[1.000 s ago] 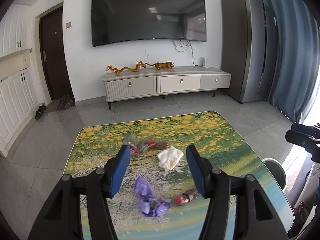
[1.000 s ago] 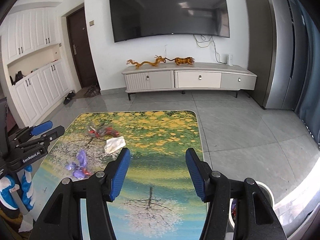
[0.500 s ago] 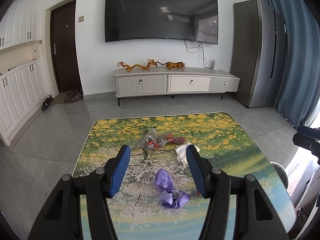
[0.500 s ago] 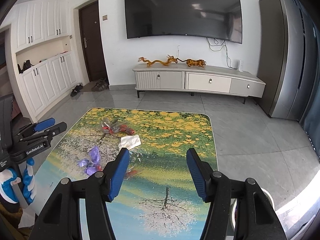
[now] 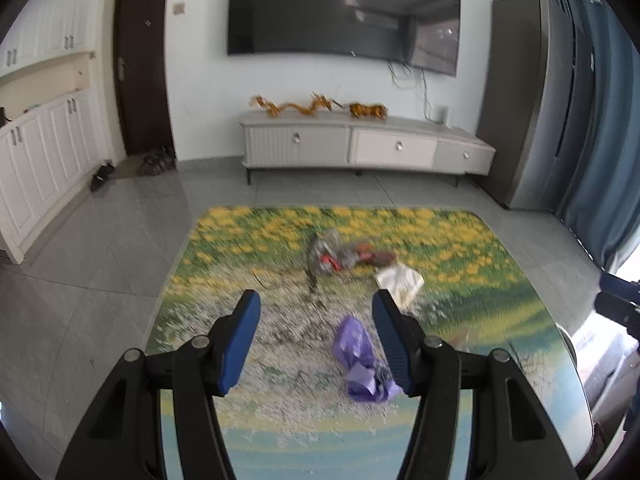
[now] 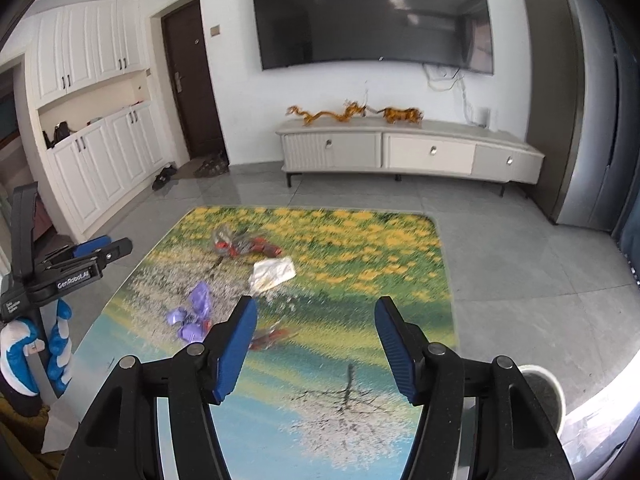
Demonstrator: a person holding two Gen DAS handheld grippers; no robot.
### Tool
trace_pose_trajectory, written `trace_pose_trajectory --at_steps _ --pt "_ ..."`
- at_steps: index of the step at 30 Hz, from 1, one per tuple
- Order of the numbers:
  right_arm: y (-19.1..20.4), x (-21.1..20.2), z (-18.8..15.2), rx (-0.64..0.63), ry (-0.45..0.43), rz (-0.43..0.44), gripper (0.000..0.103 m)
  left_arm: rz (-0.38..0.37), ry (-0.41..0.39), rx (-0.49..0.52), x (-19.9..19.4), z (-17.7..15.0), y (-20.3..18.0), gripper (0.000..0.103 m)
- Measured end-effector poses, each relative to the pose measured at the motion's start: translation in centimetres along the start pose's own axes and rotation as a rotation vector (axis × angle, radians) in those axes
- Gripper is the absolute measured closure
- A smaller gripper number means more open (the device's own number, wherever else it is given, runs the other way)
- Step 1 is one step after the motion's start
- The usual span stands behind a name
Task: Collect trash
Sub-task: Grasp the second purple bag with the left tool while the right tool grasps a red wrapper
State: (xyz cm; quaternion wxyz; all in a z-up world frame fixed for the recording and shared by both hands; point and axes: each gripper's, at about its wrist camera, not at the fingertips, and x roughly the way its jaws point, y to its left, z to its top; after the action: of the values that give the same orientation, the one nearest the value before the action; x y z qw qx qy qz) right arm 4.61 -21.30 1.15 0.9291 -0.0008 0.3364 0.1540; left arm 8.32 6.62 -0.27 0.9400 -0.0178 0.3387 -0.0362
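Observation:
Trash lies on the flower-print table (image 5: 248, 248) (image 6: 400, 248): a purple wrapper (image 5: 360, 356) (image 6: 196, 312), a crumpled white paper (image 5: 400, 278) (image 6: 274, 274), a clear-and-red wrapper (image 5: 340, 254) (image 6: 244, 244) and a small red wrapper (image 6: 272, 336). My left gripper (image 5: 315, 300) is open above the table, and the purple wrapper lies just inside its right finger, below the pads. The left gripper (image 6: 92, 252) also shows at the left edge of the right wrist view, held by a gloved hand (image 6: 24, 352). My right gripper (image 6: 316, 304) is open and empty over the table's near right part.
A white bin (image 6: 540, 392) stands on the floor right of the table. Grey tiled floor surrounds the table. A low TV cabinet (image 5: 360, 148) stands against the far wall, white cupboards (image 6: 100, 160) on the left, and a curtain (image 5: 600, 120) on the right.
In both views the trash has slid to the right and drawn a little nearer. The purple wrapper went from the middle of the left gripper's gap to beside its right finger.

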Motion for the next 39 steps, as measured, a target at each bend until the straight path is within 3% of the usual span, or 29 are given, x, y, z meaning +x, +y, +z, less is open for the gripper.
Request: trace_pose_trajectory --at_steps 9,15,21,26,34,39 --pt "3.0 5.3 -1.4 -0.13 0.138 0.134 0.044 -0.089 0.235 -0.05 6.5 -2.3 -0.6 0.047" --pt "5.7 8.7 -2.6 -0.266 0.219 0.211 0.044 -0.131 0.345 -0.093 9.9 -3.4 -0.7 0.047" --pt "7.6 12.3 -4.0 -0.395 0.28 0.237 0.045 -0.111 0.374 -0.084 11.9 -3.3 -0.7 0.048" --pt "8.4 14.4 -4.1 -0.436 0.295 0.264 0.049 -0.107 0.393 -0.061 12.9 -3.3 -0.8 0.063" --pt "8.6 17.3 -4.3 -0.438 0.329 0.294 0.064 -0.132 0.393 -0.055 13.3 -3.4 -0.5 0.081" --pt "8.3 17.5 -4.2 -0.417 0.313 0.305 0.081 -0.153 0.385 -0.064 13.0 -3.4 -0.5 0.087"
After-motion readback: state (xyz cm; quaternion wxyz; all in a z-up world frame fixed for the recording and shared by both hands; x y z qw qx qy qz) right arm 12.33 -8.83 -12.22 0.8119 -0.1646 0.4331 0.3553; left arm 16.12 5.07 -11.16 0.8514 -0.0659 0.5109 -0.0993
